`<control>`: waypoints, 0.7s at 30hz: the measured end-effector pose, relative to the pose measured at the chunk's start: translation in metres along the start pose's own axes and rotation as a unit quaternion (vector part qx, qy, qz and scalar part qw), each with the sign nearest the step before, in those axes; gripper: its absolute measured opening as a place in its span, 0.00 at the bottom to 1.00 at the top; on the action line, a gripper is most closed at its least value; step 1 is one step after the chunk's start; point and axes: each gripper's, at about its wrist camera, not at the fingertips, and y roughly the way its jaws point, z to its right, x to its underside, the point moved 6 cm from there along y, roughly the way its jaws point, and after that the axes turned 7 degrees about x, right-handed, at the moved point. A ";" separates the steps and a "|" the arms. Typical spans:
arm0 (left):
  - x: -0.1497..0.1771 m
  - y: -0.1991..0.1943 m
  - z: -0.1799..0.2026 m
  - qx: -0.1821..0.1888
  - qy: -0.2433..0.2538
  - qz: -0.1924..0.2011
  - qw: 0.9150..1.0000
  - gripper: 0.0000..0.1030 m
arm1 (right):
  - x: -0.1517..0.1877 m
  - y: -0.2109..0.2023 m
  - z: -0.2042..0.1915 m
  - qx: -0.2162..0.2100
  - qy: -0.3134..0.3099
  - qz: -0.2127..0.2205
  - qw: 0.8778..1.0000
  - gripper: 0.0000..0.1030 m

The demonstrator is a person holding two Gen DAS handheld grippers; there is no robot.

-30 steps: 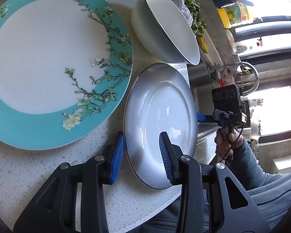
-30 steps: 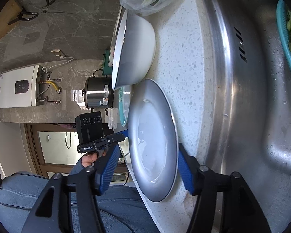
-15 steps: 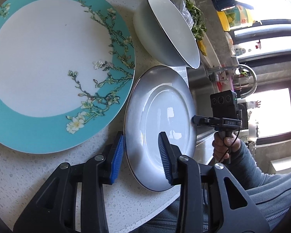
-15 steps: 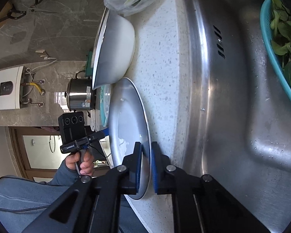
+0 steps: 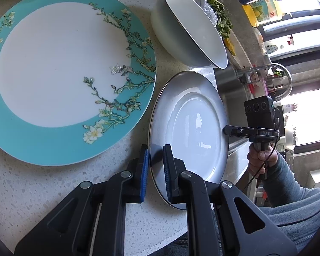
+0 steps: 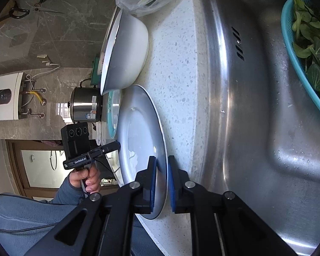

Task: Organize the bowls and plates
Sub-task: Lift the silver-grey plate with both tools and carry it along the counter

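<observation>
Left gripper (image 5: 155, 168): black plastic arms, blue ribbed pads, pinched on the near rim of the white plate (image 5: 194, 128), one pad above the rim and one under it. Plate is glossy glazed ceramic, round, shallow, with a thin dark edge line; it lies on the speckled stone countertop (image 5: 32, 192) close to the counter's front edge.

Right gripper (image 6: 161, 183): same build, pads pressed onto the opposite rim of the same white plate (image 6: 138, 132), edge sandwiched between them. Both tools thus clamp one plate from two sides.

Beside the plate, left-wrist view: large teal plate (image 5: 59, 72), flat, matte white centre, broad turquoise band with painted blossom branches. Its rim sits just beside the white plate's rim; contact cannot be told. Beyond both, a deep white bowl (image 5: 187, 29), smooth glaze, dark rim line, resting on the counter just beyond the white plate. Behind the bowl, a clear plastic bag of greens (image 5: 211, 6).

Left view only: full floral pattern of the teal plate, the faucet (image 5: 275, 79), the right hand (image 5: 260, 157) on its handle.

Right view only: brushed stainless sink (image 6: 256, 106) with overflow slots, directly beside the counter strip; teal colander of leafy greens (image 6: 305, 42) in the sink; bowl (image 6: 128, 53) seen from its outer wall; steel pot (image 6: 85, 104), scissors (image 6: 29, 6) on the grey marble wall, white water heater (image 6: 4, 96); left hand (image 6: 85, 179)
</observation>
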 end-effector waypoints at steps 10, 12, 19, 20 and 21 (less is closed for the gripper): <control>-0.004 0.008 0.005 -0.013 -0.008 -0.002 1.000 0.11 | 0.002 0.001 0.004 0.001 0.035 0.015 0.999 0.13; -0.005 0.009 0.005 -0.017 -0.012 0.001 1.000 0.11 | 0.004 0.001 0.004 0.002 0.042 0.015 0.999 0.14; -0.008 0.010 0.011 -0.018 -0.013 0.001 1.000 0.11 | 0.006 0.000 0.002 0.006 0.046 0.019 0.999 0.14; -0.008 0.010 0.012 -0.017 -0.013 0.002 1.000 0.11 | 0.006 -0.001 0.002 0.005 0.044 0.021 0.999 0.14; -0.008 0.010 0.013 -0.017 -0.012 0.002 1.000 0.11 | 0.006 -0.002 0.001 0.004 0.044 0.023 0.999 0.14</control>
